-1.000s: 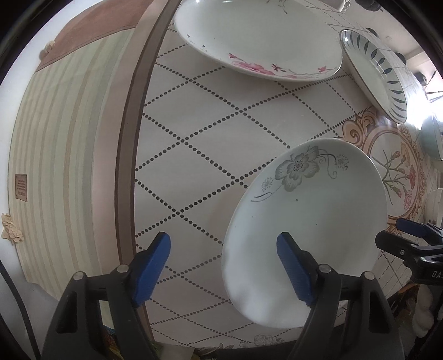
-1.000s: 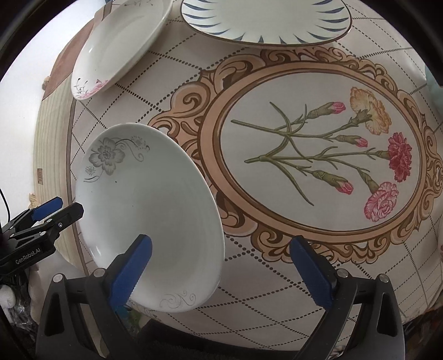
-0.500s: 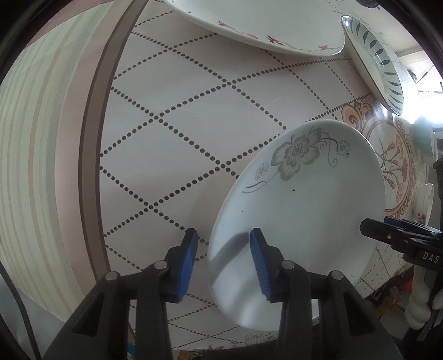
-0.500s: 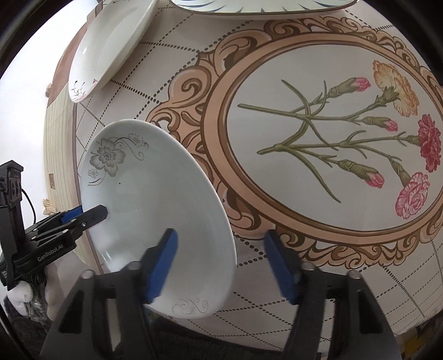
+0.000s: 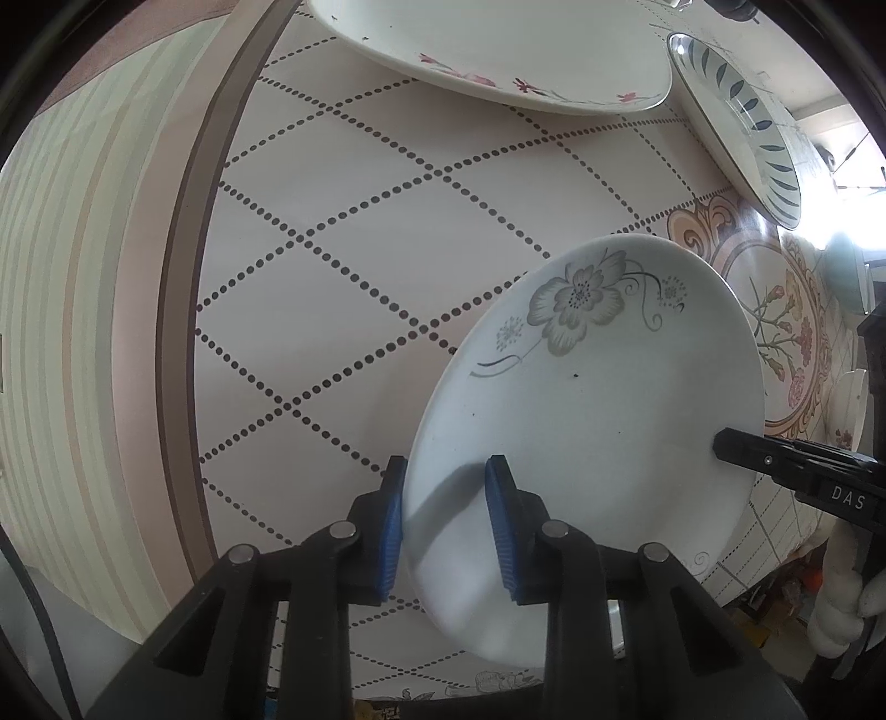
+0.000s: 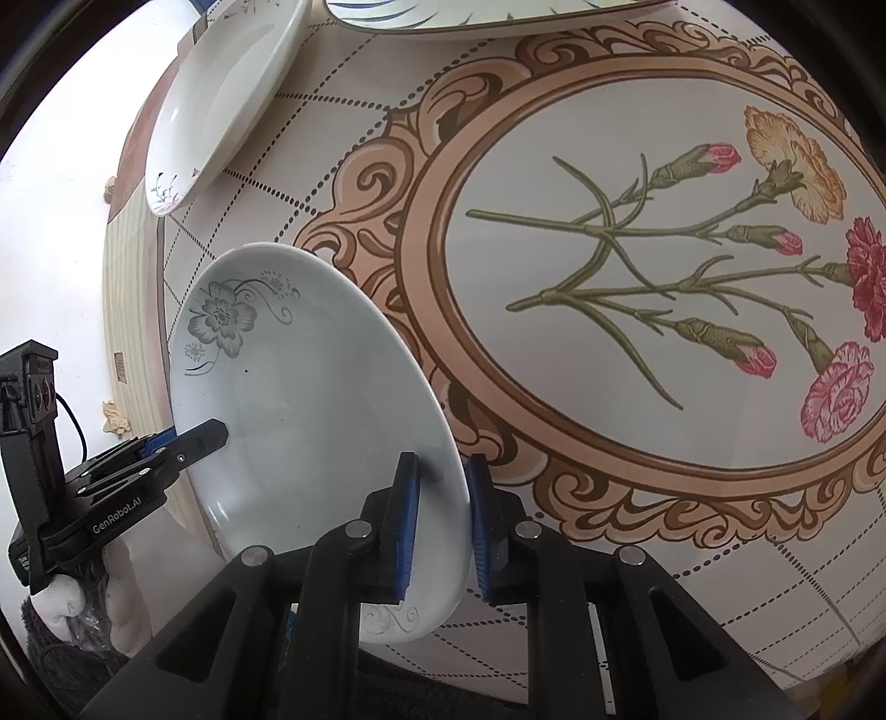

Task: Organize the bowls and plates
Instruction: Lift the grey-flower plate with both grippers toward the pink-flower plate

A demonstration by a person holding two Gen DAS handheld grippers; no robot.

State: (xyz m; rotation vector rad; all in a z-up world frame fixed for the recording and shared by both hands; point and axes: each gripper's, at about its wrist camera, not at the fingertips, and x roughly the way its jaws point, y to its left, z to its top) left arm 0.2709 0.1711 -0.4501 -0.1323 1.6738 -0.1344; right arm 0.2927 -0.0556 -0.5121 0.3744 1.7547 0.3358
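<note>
A white plate with a grey flower [image 5: 598,399] sits at the table's near edge; it also shows in the right wrist view [image 6: 310,399]. My left gripper [image 5: 446,526] is shut on its left rim, one blue pad under and one over. My right gripper [image 6: 440,526] is shut on its right rim the same way. Each gripper shows in the other's view, the right one [image 5: 797,471] and the left one [image 6: 138,471]. A white plate with pink flowers [image 5: 498,50] and a plate with dark blue leaf marks [image 5: 742,127] lie farther back.
The tablecloth [image 5: 360,266] has dotted diamonds and a carnation medallion [image 6: 692,277]. The table's left edge [image 5: 177,310] drops to a striped skirt. A pale green dish [image 5: 844,271] and another white dish [image 5: 850,410] lie at the far right.
Both grippers went from wide open to closed on opposite rims of the grey-flower plate. The plate sits slightly tilted between them.
</note>
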